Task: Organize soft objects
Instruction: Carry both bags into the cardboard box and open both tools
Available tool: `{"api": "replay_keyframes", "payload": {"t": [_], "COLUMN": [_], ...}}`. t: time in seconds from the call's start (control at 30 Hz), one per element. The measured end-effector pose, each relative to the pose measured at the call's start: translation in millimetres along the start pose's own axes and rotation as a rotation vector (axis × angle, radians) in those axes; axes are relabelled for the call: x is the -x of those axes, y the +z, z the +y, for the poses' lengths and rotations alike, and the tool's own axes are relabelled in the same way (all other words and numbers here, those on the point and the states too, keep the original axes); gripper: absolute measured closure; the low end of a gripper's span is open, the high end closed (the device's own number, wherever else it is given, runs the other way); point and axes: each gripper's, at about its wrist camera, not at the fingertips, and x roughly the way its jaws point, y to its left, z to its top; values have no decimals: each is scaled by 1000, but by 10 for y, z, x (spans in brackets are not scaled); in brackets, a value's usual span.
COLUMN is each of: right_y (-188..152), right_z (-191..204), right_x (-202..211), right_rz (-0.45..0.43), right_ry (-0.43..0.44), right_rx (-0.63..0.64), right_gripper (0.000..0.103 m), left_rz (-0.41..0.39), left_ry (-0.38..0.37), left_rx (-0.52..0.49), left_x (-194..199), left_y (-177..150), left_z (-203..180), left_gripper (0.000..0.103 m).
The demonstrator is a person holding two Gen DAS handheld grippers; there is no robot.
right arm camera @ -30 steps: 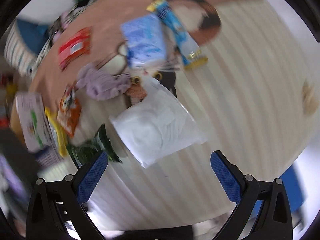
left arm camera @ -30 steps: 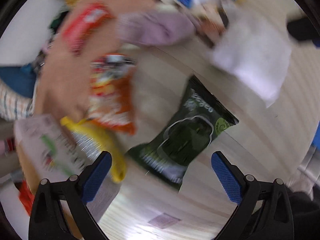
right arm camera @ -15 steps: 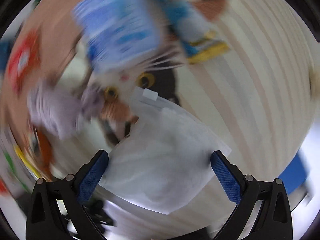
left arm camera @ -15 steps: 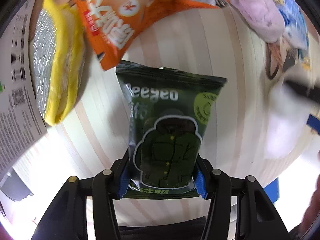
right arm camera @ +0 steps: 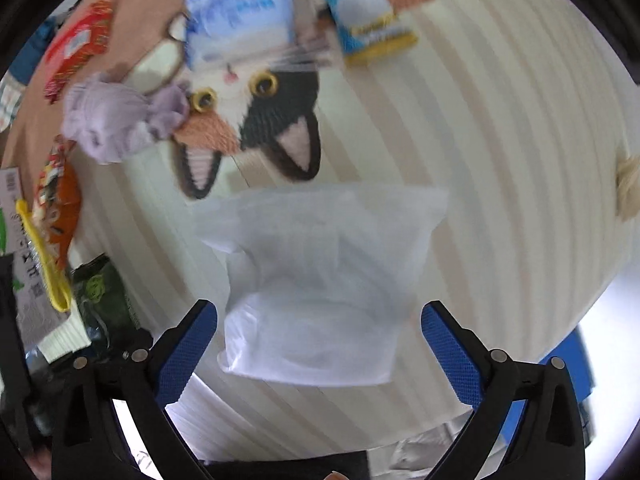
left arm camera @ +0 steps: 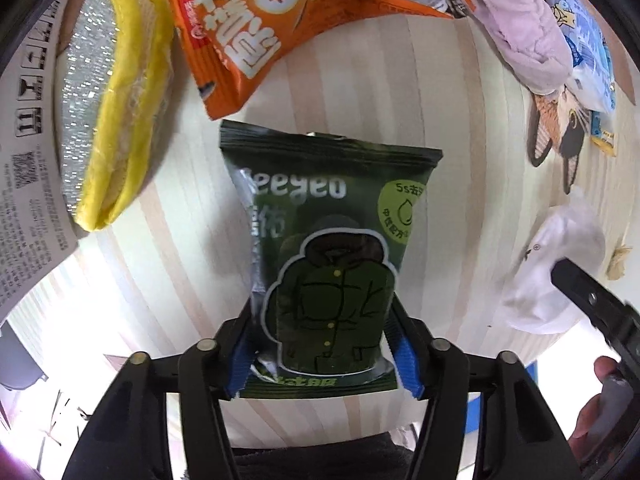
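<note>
The left gripper [left arm camera: 324, 344] is closed on a dark green packet [left arm camera: 326, 248] printed with a drawing of a padded jacket; its blue fingers [left arm camera: 404, 354] have just been closing and now press the packet's lower end from both sides. The packet lies on the pale striped tabletop [left arm camera: 460, 120]. Beyond it an orange snack bag [left arm camera: 256, 20] is seen, and to the left a yellow-edged scouring sponge [left arm camera: 108, 112] resting against a printed white box [left arm camera: 28, 184]. A lilac cloth [left arm camera: 528, 36] lies at the upper right, partly over a cat-face mat [left arm camera: 556, 136].

The right gripper [right arm camera: 318, 344] is held wide open, its fingers [right arm camera: 452, 356] standing on either side of a white plastic pouch [right arm camera: 320, 280]; whether the left finger touches the pouch cannot be told through the blur, and the right one stands clear of it. The pouch lies flat on the tabletop just below the cat-face mat. A blue-and-white packet [right arm camera: 236, 8] and a second blue packet with a yellow end [right arm camera: 368, 12] rest on the mat's far part, and a red packet [right arm camera: 78, 46] lies at the upper left.
</note>
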Motion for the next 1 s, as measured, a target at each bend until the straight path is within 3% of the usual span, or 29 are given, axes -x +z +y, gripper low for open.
{"api": "replay_keyframes", "payload": {"t": [0.03, 0.07, 0.1, 0.2, 0.43, 0.57, 0.77, 0.87, 1.0], "right_y": [-33, -70, -111, -317, -879, -1241, -1284, -1298, -1352], "right_z": [20, 32, 30, 100, 417, 805, 1344, 2007, 3078], "right_x": [-50, -99, -117, -88, 348, 835, 1849, 2156, 2116], "right_rz": [2, 5, 1, -51, -144, -203, -290, -301, -286], "right_ry": [-12, -16, -2, 7, 74, 140, 249, 296, 296], "right_rx": [-5, -23, -43, -52, 28, 121, 288, 369, 436], "right_gripper": [0, 6, 19, 28, 32, 32, 32, 32, 32], "left_rz": [0, -11, -19, -54, -150, -249, -436, -469, -446], "left_ry": [11, 12, 16, 36, -26, -91, -153, -147, -137], "left_rx": [-1, -6, -12, -44, -44, -27, 37, 75, 145], "left_x": [-38, -18, 3, 127, 560, 1121, 2199, 2515, 2489], "left_y": [77, 43, 16, -167, -515, -812, -1075, -1010, -782], "left_z": [-16, -9, -14, -38, -11, 172, 961, 1465, 2209], "left_gripper": [59, 61, 63, 70, 71, 71, 71, 71, 71]}}
